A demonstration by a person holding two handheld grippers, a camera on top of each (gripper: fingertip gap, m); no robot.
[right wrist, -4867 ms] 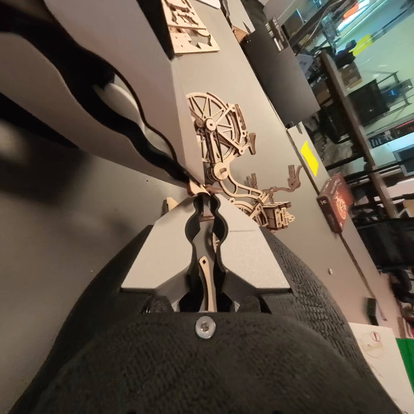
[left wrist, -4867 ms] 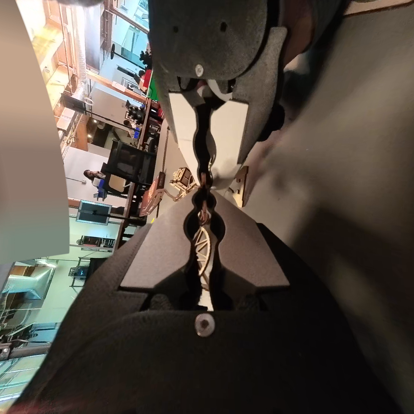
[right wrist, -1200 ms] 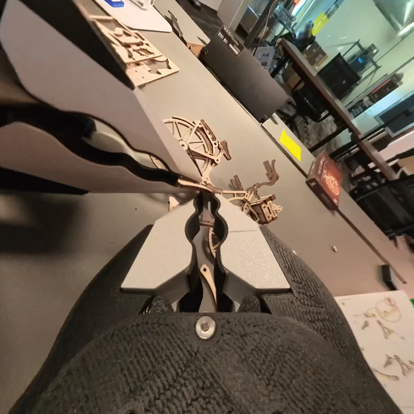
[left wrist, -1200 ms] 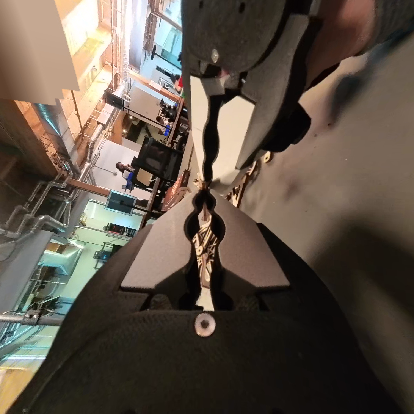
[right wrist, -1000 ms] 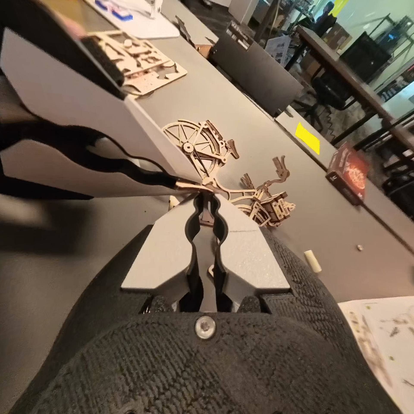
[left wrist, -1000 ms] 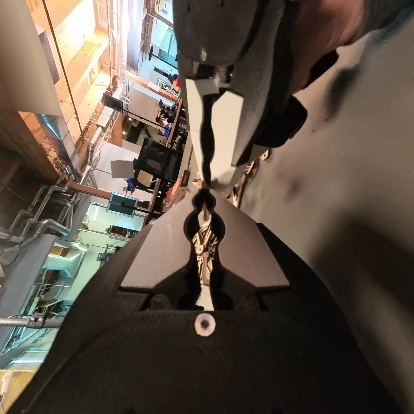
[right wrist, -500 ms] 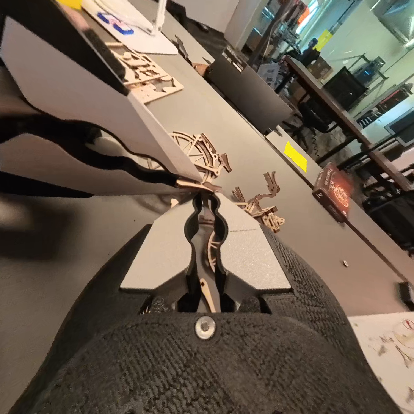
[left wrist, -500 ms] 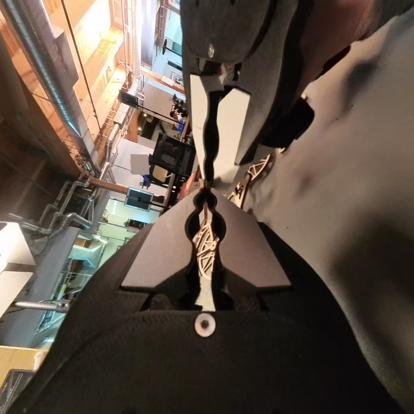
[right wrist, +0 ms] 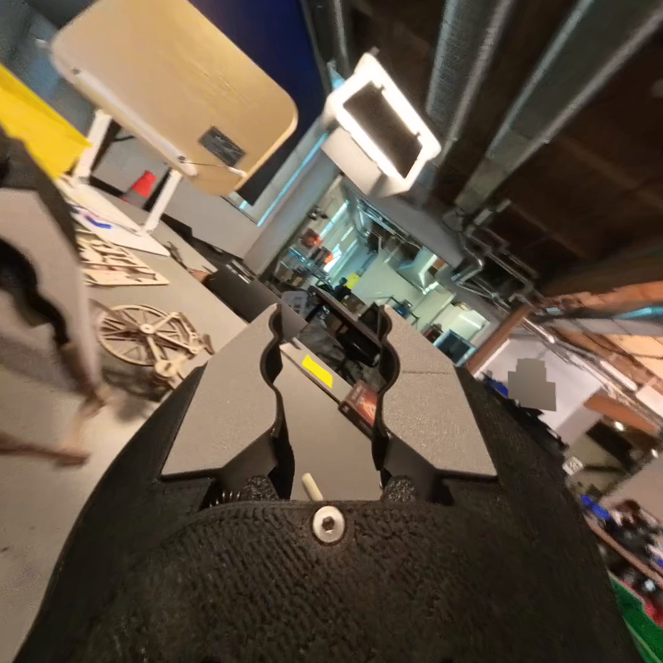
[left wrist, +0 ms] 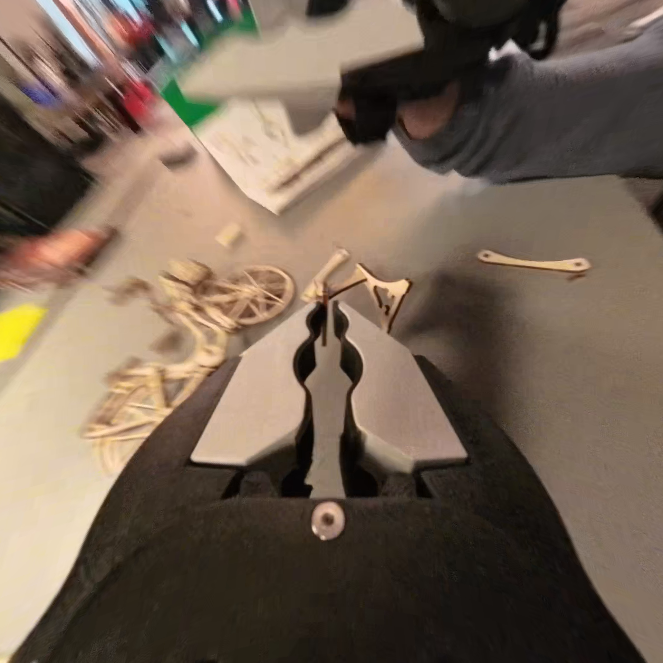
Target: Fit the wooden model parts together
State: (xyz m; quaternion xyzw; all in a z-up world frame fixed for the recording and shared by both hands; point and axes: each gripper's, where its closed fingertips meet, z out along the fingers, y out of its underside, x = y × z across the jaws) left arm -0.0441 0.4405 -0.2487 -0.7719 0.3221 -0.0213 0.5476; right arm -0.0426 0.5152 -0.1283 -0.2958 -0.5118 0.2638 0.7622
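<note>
My left gripper [left wrist: 327,305] points down at the grey table [left wrist: 502,358]. Its jaws are almost together on a thin wooden part [left wrist: 324,323] that I see edge-on. A triangular wooden piece [left wrist: 384,297] and a short stick [left wrist: 328,267] sit right at its tips; I cannot tell if they are joined to the held part. The wooden bicycle model [left wrist: 222,301] lies to the left of the tips. My right gripper [right wrist: 329,312] is wide open and empty, tilted up toward the room. In the left wrist view it shows blurred at the top [left wrist: 258,71].
A loose wooden strip [left wrist: 531,264] lies to the right. An instruction sheet [left wrist: 272,158] and a small dowel [left wrist: 227,234] lie farther back. In the right wrist view, a wooden parts sheet [right wrist: 114,265] lies at the far left and a red box [right wrist: 360,401] beyond the bicycle.
The right gripper has opened, let go of its wooden part and pulled away upward. The left gripper has swung down toward the table with its part. Both views are motion-blurred.
</note>
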